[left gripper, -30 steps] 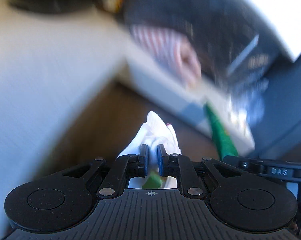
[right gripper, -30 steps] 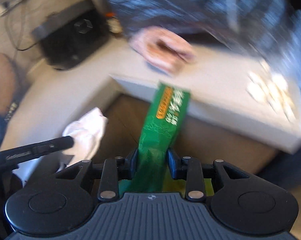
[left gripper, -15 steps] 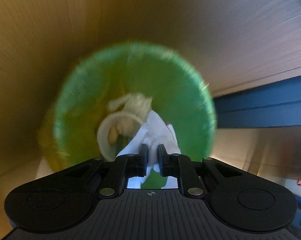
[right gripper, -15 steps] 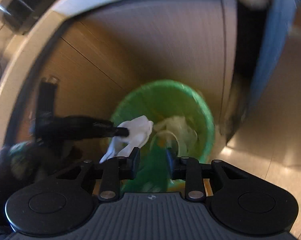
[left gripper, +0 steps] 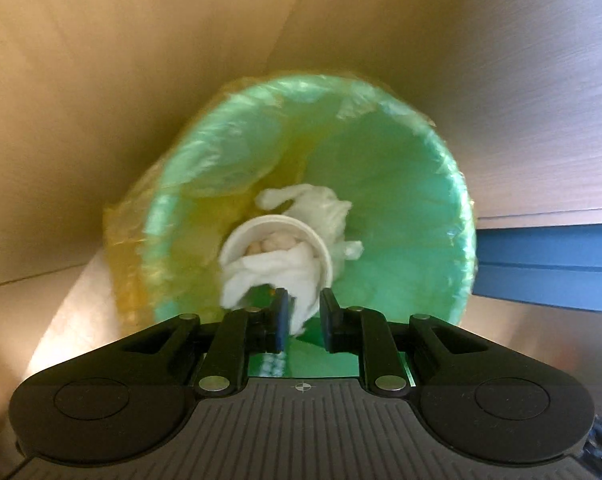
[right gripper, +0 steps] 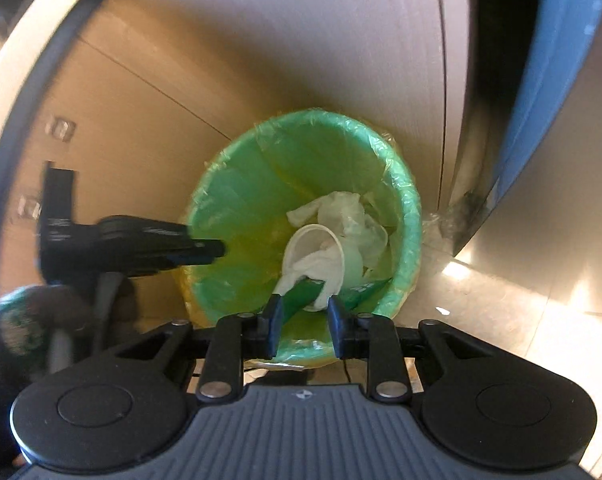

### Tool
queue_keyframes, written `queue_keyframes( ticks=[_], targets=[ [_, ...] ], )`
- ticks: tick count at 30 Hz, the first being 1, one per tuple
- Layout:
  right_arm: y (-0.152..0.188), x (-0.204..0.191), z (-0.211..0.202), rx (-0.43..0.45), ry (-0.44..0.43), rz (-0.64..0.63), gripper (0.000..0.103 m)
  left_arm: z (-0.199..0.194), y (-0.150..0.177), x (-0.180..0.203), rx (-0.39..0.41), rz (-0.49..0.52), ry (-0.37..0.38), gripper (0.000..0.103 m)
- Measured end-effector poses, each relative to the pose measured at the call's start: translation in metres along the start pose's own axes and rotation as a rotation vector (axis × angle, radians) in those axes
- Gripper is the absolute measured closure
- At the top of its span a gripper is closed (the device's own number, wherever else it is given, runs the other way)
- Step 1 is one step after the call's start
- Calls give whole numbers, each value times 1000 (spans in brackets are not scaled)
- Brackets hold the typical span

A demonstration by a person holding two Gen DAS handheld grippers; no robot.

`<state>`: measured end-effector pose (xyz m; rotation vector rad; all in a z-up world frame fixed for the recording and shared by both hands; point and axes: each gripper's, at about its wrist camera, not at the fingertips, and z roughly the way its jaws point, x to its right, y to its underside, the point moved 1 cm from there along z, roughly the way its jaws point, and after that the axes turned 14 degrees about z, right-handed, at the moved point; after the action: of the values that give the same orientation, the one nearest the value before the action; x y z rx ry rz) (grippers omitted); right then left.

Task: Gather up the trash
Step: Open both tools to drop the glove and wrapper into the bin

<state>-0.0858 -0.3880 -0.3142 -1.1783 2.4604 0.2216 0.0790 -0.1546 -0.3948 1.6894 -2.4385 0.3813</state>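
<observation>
A green trash bin (left gripper: 401,200) lined with a clear bag stands on the floor under a desk; it also shows in the right wrist view (right gripper: 237,184). Inside lie a white paper cup (left gripper: 261,232), a crumpled glove (left gripper: 321,208) and a white tissue (left gripper: 277,272). My left gripper (left gripper: 303,320) is open above the bin, the tissue dropping away from it. My right gripper (right gripper: 303,320) is open over the bin, and the green wrapper (right gripper: 305,290) lies loose in the bin just beyond its fingers. The left gripper also appears in the right wrist view (right gripper: 205,250).
Wooden desk panels (left gripper: 141,80) surround the bin on the far side and left. A blue panel (left gripper: 549,268) stands to the right. A blue chair part (right gripper: 549,80) and shiny floor (right gripper: 521,300) lie to the right of the bin.
Both grippers swung down from the desk to above the bin and opened. The tissue has left the left gripper and the green wrapper has left the right gripper, both falling into the bin.
</observation>
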Motion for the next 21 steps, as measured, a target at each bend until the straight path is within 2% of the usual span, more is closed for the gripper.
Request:
queue_keyframes(
  ticks=[3,6,9,12,14,17,21],
  targets=[
    [-4,6,20,-49,47,21,78,-15,7,-1,26,-4,5,84],
    [-12,21,39,-126,30,149,77,-29,13,6,52,29,-1,84],
    [-19,34,60,-169,39,280,77,-38,18,12,55,63,-48,84],
    [-24,36,86,-187,66,350,77,-41,18,13,43,56,-82,84],
    [-28,34,107,-199,75,370,77,-43,17,14,51,76,-103,84],
    [-31,30,142,-216,155,358,77,-47,16,17,66,114,-164,84],
    [-34,25,166,-191,206,285,78,-56,14,18,93,136,-158,84]
  ],
)
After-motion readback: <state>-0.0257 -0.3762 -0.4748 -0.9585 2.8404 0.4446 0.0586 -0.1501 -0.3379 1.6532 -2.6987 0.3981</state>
